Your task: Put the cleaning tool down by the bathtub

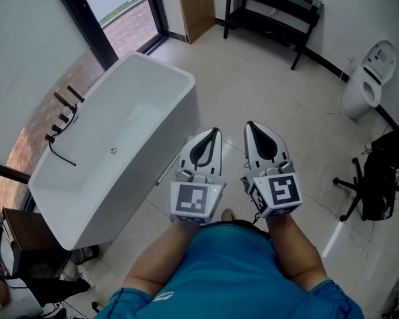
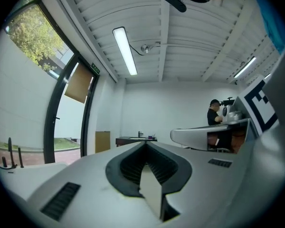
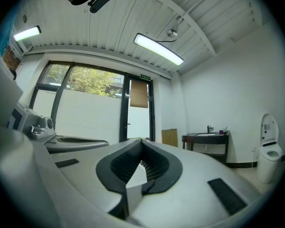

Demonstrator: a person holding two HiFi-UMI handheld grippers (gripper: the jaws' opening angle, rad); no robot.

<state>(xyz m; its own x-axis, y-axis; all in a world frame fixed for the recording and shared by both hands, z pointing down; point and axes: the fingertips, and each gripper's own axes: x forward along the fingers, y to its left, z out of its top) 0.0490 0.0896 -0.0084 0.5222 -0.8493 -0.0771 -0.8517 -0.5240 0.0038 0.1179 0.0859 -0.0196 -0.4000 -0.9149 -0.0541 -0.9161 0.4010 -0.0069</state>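
Observation:
The white bathtub (image 1: pixel 123 185) stands at the left of the head view, with black taps (image 1: pixel 63 111) on its far rim. A thin pale rod (image 1: pixel 166 168), possibly the cleaning tool's handle, lies on the floor against the tub's near side, partly hidden behind my left gripper. I hold both grippers level and side by side in front of me, above the tiled floor to the right of the tub. The left gripper (image 1: pixel 215 131) (image 2: pixel 145 145) is shut and holds nothing. So is the right gripper (image 1: pixel 250 125) (image 3: pixel 141 141), also with nothing between its tips.
A toilet (image 1: pixel 371 78) stands at the far right, a black table (image 1: pixel 272 8) at the back wall, and a black chair (image 1: pixel 379 178) at the right. Dark-framed glass doors (image 1: pixel 113 18) lie behind the tub. A person (image 2: pixel 213 114) is in the background.

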